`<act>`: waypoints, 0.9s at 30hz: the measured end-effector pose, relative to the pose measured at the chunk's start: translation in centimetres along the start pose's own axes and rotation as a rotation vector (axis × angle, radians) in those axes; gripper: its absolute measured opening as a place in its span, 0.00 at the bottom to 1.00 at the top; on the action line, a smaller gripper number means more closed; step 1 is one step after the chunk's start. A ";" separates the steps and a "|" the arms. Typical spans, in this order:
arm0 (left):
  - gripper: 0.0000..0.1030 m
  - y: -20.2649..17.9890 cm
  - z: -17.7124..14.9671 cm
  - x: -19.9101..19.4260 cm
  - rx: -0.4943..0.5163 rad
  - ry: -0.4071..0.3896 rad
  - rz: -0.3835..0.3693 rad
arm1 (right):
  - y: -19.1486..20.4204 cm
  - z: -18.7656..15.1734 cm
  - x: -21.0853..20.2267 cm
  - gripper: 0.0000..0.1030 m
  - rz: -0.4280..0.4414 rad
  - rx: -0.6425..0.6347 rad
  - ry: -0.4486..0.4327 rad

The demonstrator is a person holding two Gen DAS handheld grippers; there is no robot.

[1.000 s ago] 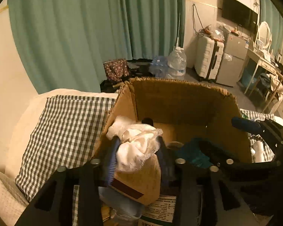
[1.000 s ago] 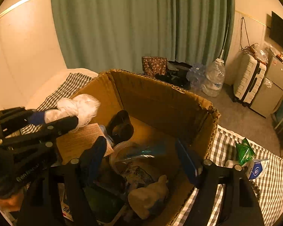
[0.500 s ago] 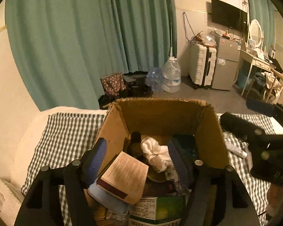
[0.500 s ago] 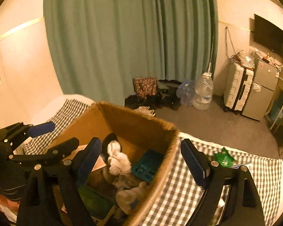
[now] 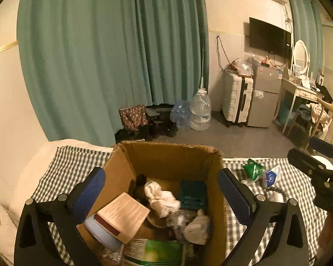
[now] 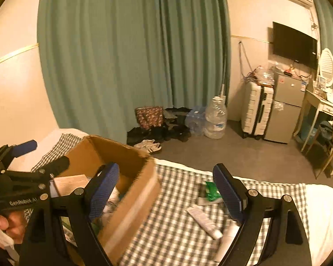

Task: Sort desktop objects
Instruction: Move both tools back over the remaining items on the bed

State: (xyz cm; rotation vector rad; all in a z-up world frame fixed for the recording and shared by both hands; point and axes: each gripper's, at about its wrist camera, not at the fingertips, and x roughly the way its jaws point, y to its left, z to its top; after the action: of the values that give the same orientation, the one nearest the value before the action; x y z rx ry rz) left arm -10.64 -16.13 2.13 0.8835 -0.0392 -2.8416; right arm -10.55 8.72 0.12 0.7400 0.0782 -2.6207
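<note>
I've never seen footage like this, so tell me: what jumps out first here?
A cardboard box crammed with odds and ends sits on a checked cloth in the foreground; a white rag and a booklet lie on top. Black fingers with blue pads frame it, spread wide and holding nothing. Behind, tall green curtains fill the wall, with a big water jug on the floor beside them.

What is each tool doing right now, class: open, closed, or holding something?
Left tool: open, holding nothing; its jaws have just been opening above the cardboard box.
Right tool: open, holding nothing.
</note>
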 end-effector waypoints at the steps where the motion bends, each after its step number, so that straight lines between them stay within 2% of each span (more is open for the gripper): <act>1: 1.00 -0.4 0.0 -0.1 0.002 -0.001 -0.002 | -0.7 -0.1 -0.3 0.86 -0.005 0.007 -0.002; 5: 1.00 -2.4 0.0 -0.6 0.002 0.003 0.024 | -3.3 -0.4 -1.4 0.89 -0.027 0.047 -0.010; 13: 1.00 -5.8 0.3 -1.7 -0.053 -0.020 -0.021 | -7.2 -2.1 -3.6 0.89 -0.050 0.086 -0.017; 20: 1.00 -9.2 -0.5 -2.0 0.022 -0.027 -0.037 | -10.4 -2.8 -5.5 0.91 -0.105 0.093 -0.056; 27: 1.00 -13.5 -2.3 -1.3 0.102 0.001 -0.096 | -14.6 -4.2 -6.1 0.91 -0.170 0.093 -0.032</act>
State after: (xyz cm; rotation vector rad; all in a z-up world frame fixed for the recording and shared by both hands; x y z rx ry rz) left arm -10.32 -2.53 -0.03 0.9313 -0.1469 -2.9507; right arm -9.71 25.00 -1.18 0.7526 0.0102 -2.8134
